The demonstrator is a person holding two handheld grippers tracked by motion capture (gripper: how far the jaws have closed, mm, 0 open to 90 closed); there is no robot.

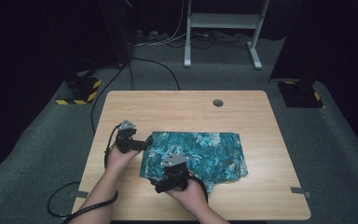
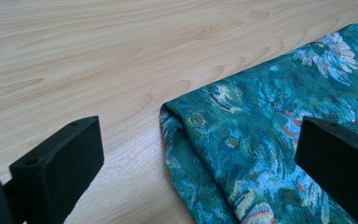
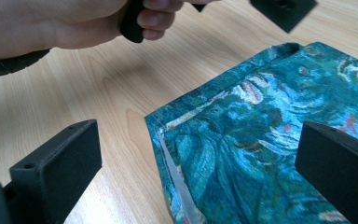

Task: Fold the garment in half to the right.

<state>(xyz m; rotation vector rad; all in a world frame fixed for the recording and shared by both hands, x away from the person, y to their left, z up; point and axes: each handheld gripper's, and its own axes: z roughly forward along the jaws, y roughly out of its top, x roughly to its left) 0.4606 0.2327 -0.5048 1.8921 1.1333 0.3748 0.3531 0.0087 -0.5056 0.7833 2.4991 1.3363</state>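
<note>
Two grippers work over our wooden bench [image 1: 261, 140], the largest thing before us, pale and grained, with a small round hole [image 1: 218, 102] near its far edge. On it lies a folded teal floral cloth [image 1: 200, 151], spread from the middle toward the right. Grey carpet [image 1: 335, 154] surrounds the bench; a white metal stand [image 1: 223, 28] rises beyond it, black-and-yellow striped bases [image 1: 80, 91] sit to either side, and dark cables trail across the floor.

Our left hand [image 1: 119, 158] reaches in from the lower left, forearm angled up, holding the left gripper [image 1: 147, 143] at the cloth's left edge. Its fingers [image 2: 58, 161] stand wide apart and hold nothing: a folded corner of the cloth lies between them, nearer the right one, bare wood by the left.

Our right hand [image 1: 186, 189] comes from below and carries the right gripper [image 1: 161, 184] low over the cloth's near left corner. Its fingers [image 3: 56, 163] are also wide and empty; the hemmed corner, with a pale seam showing, sits between them, and the left hand hangs beyond their tips.
</note>
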